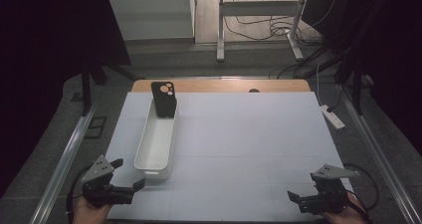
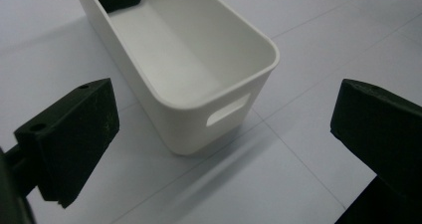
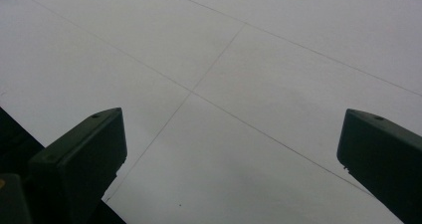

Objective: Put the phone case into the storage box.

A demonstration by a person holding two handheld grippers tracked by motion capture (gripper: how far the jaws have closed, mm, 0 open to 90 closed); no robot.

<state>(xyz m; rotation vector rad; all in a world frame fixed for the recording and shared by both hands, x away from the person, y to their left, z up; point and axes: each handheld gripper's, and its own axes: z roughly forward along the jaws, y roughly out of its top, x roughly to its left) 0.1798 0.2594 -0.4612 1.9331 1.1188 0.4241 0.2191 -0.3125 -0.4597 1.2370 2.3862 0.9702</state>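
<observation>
at the near edge of the white table mat (image 1: 239, 149), the left gripper (image 1: 124, 176) and the right gripper (image 1: 298, 200) each rest in a hand, jaws spread wide and holding nothing. just ahead and slightly right of the left gripper sits a long white plastic bin (image 1: 155, 157), its long axis running away from the person. a black phone case (image 1: 163, 99) leans upright in the bin's far end. the left gripper is much the nearer; the right is well apart.
</observation>
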